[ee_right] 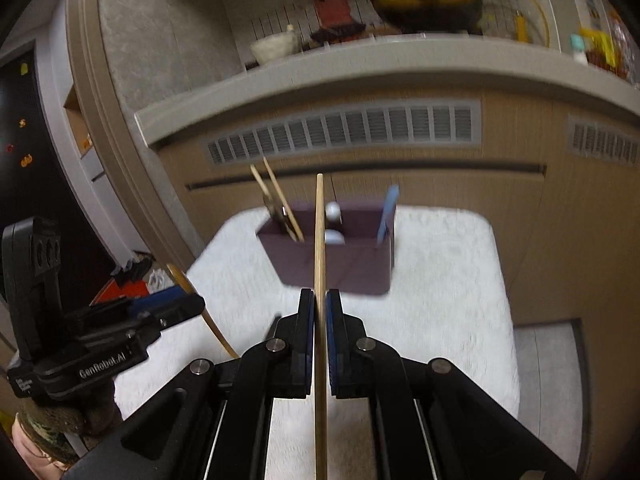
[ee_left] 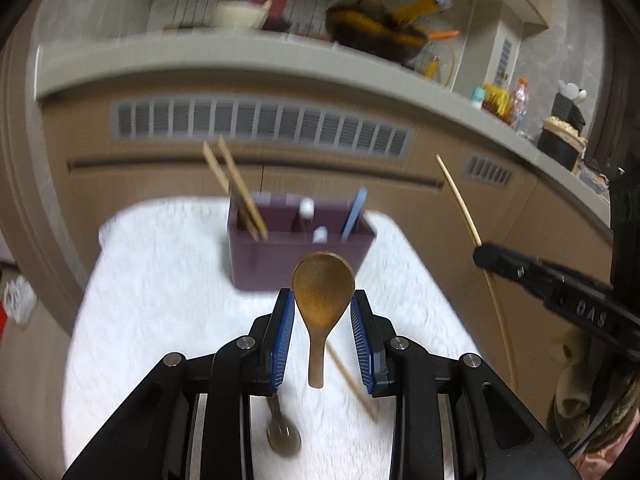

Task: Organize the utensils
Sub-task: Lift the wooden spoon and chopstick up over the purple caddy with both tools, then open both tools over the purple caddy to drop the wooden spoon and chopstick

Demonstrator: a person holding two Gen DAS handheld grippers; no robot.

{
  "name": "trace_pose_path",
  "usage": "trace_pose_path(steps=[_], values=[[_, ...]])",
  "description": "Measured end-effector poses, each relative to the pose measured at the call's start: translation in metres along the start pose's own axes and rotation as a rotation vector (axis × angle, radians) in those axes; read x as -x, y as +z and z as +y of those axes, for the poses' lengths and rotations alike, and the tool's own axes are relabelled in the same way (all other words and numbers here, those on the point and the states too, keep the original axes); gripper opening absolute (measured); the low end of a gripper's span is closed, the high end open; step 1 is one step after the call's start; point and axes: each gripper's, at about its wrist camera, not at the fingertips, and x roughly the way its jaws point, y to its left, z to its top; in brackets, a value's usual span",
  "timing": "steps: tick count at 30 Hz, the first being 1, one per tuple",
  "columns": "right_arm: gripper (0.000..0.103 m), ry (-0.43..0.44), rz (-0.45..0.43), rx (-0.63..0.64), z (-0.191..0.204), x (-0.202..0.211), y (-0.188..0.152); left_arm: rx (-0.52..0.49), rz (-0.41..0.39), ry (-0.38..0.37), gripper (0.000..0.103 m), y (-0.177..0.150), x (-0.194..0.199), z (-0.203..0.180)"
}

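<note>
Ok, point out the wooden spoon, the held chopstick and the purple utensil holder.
wooden spoon (ee_left: 323, 285): left wrist view, bowl.
chopstick (ee_right: 319, 240): right wrist view, shaft above the jaws.
purple utensil holder (ee_right: 352, 268): right wrist view, front wall.

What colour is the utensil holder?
Dark purple holder; the left wrist view shows it best.

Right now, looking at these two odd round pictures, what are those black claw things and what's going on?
No robot here: a person holds a hand-held two-finger clamp in each hand, each with a wide-angle camera looking along its fingers. One picture is from the left clamp, the other from the right.

The left gripper holds a wooden spoon, bowl up. The right gripper is shut on a single chopstick.

Ahead, on a white fluffy mat, stands a purple organizer box already holding two chopsticks, a blue utensil and white-tipped ones. Another chopstick and a dark spoon lie on the mat.
</note>
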Motion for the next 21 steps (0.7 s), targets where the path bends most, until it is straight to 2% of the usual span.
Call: trace_pose_path(steps=[6,10,15,18,21], values=[[0.006,-0.019,-0.173,0.075,0.017,0.014,0.076,-0.065,-0.147,0.005,0.03,0.074,0.023,-0.005],[0.007,0.001,-0.28,0.108,0.024,0.011,0.116,-0.073,-0.238,0.016,0.03,0.117,0.027,0.0],[0.007,0.046,-0.319,0.1,0.014,-0.02,0.139,-0.054,-0.297,-0.009,0.03,0.15,0.006,0.015],[0.007,0.054,-0.308,0.086,0.001,-0.053,0.143,-0.046,-0.288,-0.002,0.03,0.161,-0.024,0.024],[0.007,0.068,-0.275,0.055,-0.015,-0.091,0.14,-0.037,-0.26,0.002,0.03,0.157,-0.055,0.031]])
